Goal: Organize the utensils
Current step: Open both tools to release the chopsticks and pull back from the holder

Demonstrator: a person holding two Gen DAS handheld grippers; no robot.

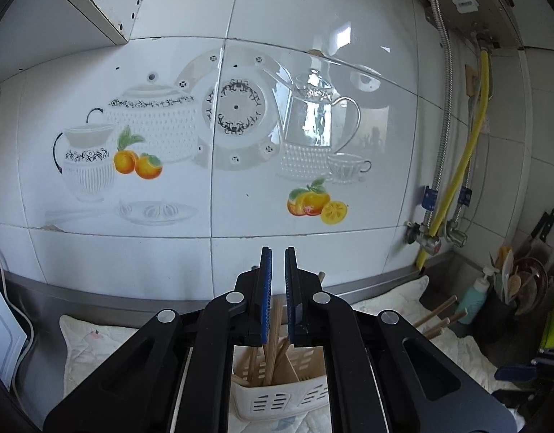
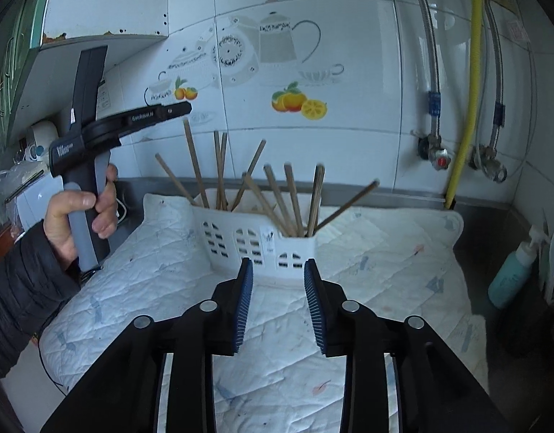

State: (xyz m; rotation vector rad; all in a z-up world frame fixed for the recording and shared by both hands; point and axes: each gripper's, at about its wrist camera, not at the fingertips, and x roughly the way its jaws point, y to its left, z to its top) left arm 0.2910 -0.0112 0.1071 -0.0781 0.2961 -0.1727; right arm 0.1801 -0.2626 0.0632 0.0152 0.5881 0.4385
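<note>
A white slotted utensil basket [image 2: 262, 241] stands on a quilted white cloth [image 2: 367, 288] and holds several wooden chopsticks [image 2: 291, 195] upright and fanned out. It also shows in the left wrist view [image 1: 277, 397], below my fingers. My left gripper [image 1: 278, 252] is above the basket, jaws nearly together with a narrow gap, nothing between the tips; chopsticks [image 1: 273, 339] rise behind the fingers. It shows in the right wrist view [image 2: 183, 110] held by a hand, up left of the basket. My right gripper [image 2: 278, 270] is open and empty, just in front of the basket.
A tiled wall with teapot and fruit decals [image 1: 237, 108] is behind. Metal hoses, a yellow hose [image 2: 471, 83] and valves run down the right. A teal pump bottle [image 2: 511, 270] and a utensil holder [image 1: 518, 288] stand at the right. White appliances [image 2: 35, 195] stand at the left.
</note>
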